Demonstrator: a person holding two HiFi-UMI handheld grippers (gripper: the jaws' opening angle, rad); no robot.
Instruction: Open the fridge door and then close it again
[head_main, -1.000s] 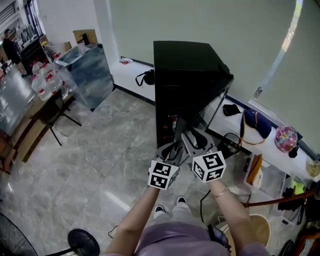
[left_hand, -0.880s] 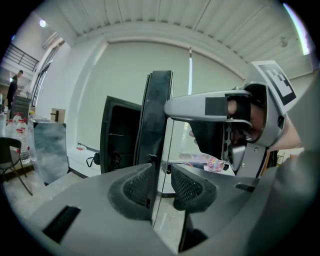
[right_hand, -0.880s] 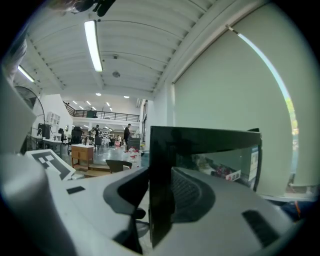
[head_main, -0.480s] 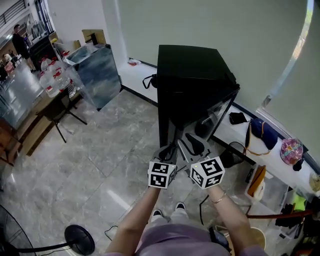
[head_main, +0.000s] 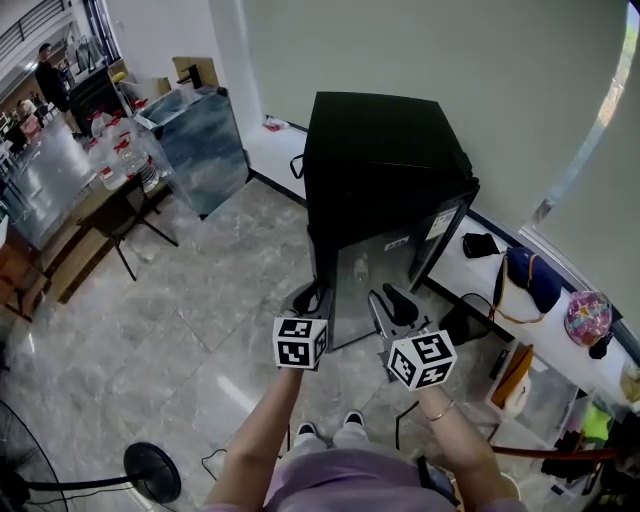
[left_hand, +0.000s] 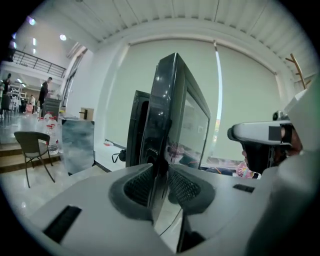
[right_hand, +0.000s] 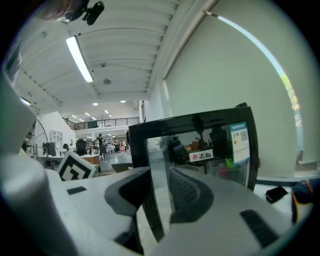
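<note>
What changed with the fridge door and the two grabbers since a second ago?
The fridge door swung left, toward the fridge, nearly shut but still ajar. The two grippers, side by side before, drew apart: the left gripper grips the door's edge; the right gripper is closing its jaws around it. The fridge itself stayed put.
</note>
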